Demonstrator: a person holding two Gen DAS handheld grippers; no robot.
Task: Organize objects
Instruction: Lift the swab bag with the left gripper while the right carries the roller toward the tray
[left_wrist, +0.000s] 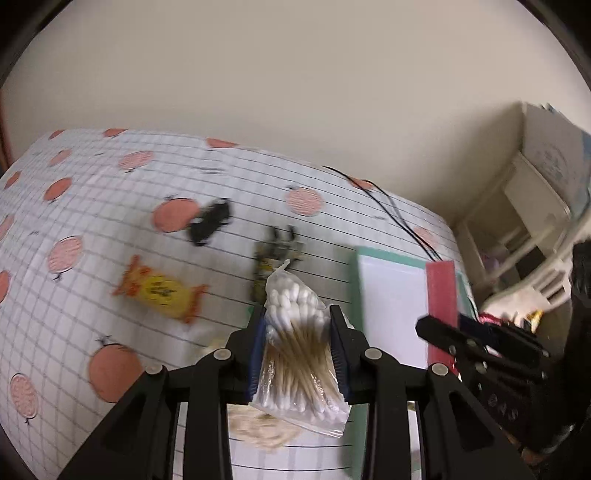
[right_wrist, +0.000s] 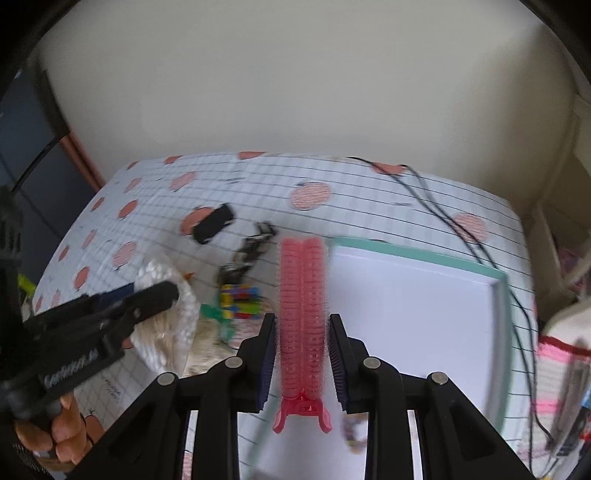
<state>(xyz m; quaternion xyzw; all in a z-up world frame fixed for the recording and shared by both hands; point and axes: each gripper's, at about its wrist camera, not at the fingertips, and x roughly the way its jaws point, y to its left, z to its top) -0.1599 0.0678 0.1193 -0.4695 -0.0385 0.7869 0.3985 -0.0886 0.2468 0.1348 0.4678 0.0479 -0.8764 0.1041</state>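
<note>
Two tools in your hands, both loaded. Your left tool (left_wrist: 298, 321) is clamped on a clear bag of cotton swabs (left_wrist: 297, 354), pads pressing its sides, bag held above the desk (left_wrist: 110, 229). Your right tool (right_wrist: 302, 332) is clamped on a pink hair-roller clip (right_wrist: 302, 317), rollers pointing forward, clip handles toward the camera, held over the left edge of the tray.

Under the left tool, a pale fuzzy item (left_wrist: 258, 428) lies on the desk, too blurred to identify. Your hand (right_wrist: 62, 432) on the left tool's grip shows low left in the right view. Just right of the tools sits a white tray with a teal rim (right_wrist: 417, 314); its inside looks bare. A multicolour block toy (right_wrist: 240, 301) lies beside the left tool in the right view.

Further out on the left: orange-yellow candy-shaped packet (left_wrist: 160, 290), dark metallic clump (left_wrist: 275, 254), black clip-like object (left_wrist: 210, 221). Black cable (right_wrist: 443, 218) runs across the far right of the desk past the tray. Cream shelf unit (left_wrist: 524, 221) stands off the desk's right end.
</note>
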